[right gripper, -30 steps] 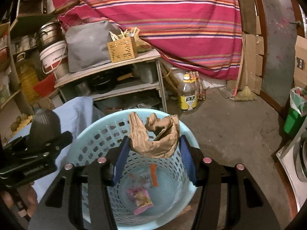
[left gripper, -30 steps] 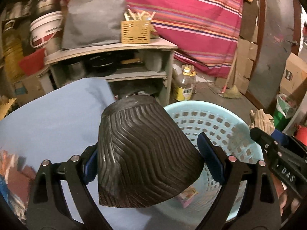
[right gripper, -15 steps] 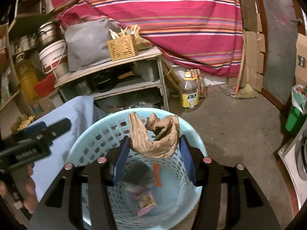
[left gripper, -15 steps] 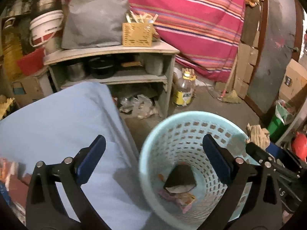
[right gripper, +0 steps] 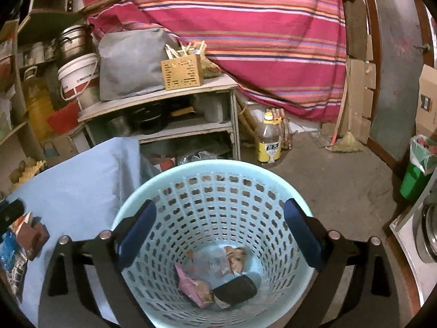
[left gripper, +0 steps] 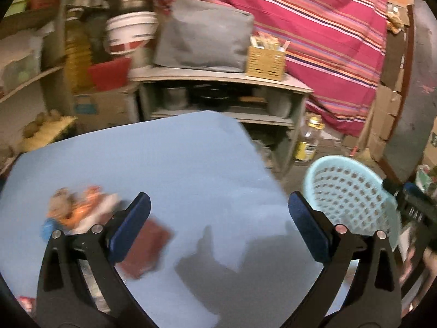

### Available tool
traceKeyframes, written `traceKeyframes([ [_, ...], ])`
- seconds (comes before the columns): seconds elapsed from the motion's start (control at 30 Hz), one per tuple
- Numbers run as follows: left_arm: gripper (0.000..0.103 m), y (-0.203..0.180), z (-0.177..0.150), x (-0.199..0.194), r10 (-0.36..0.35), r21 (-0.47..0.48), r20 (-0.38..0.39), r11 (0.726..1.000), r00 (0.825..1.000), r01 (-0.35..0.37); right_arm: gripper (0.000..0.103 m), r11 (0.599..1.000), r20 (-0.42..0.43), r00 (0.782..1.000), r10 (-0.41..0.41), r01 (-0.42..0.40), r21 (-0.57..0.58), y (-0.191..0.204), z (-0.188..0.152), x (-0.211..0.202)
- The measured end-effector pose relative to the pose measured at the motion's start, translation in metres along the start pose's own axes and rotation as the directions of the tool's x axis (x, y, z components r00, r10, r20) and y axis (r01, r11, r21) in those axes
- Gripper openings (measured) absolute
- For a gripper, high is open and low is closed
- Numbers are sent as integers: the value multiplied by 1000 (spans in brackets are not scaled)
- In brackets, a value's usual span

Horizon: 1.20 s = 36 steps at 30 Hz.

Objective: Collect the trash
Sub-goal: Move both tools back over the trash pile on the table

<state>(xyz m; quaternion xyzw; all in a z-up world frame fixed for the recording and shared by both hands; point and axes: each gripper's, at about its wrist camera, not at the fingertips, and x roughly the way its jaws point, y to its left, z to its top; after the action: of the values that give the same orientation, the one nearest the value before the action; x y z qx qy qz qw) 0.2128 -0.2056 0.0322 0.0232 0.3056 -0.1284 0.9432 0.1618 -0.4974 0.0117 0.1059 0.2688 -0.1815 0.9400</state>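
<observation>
Our left claw [left gripper: 218, 227] gapes wide and empty over the blue desk [left gripper: 169, 164], where a dark red packet [left gripper: 144, 251] and blurred orange wrappers [left gripper: 79, 210] lie. Our right claw [right gripper: 220, 235], likewise wide and empty, hangs above the basket [right gripper: 218, 169] holding a black piece [right gripper: 235, 289] and wrappers [right gripper: 191, 281].

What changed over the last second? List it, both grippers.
Left gripper let the black cup fall into the basket, then swung left over the blue table toward the wrappers; it is open and empty. Right gripper opened and dropped the brown paper into the basket, over which it hangs. Basket, shelf and oil bottle stayed put.
</observation>
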Motion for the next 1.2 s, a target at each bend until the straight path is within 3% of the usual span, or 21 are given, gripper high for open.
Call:
traceKeyframes([
  [0.23, 98, 80, -39, -47, 126, -15, -7, 992, 992, -127, 93, 999, -5, 999, 51, -51, -13, 38, -12, -11],
  [0.43, 98, 141, -73, -75, 146, -88, -29, 985, 989, -148, 93, 994, -23, 998, 60, -62, -94, 77, -38, -28],
  [0.73, 98, 176, -120, -84, 146, -30, -97, 988, 985, -150, 93, 989, -92, 994, 64, -75, -124, 103, -65, -26],
  [1.0, 97, 191, -138, -92, 166, 28, -94, 986, 982, -164, 93, 989, -140, 986, 89, -104, -103, 130, -70, -22],
  [1.17, 74, 201, -138, -91, 85, 20, -121, 996, 989, -83, 93, 979, -146, 984, 98, -121, -161, 157, -77, -27],
  [1.2, 65, 202, -139, -88, 72, 19, -134, 997, 988, -70, 93, 977, -145, 984, 99, -124, -172, 161, -78, -28],
])
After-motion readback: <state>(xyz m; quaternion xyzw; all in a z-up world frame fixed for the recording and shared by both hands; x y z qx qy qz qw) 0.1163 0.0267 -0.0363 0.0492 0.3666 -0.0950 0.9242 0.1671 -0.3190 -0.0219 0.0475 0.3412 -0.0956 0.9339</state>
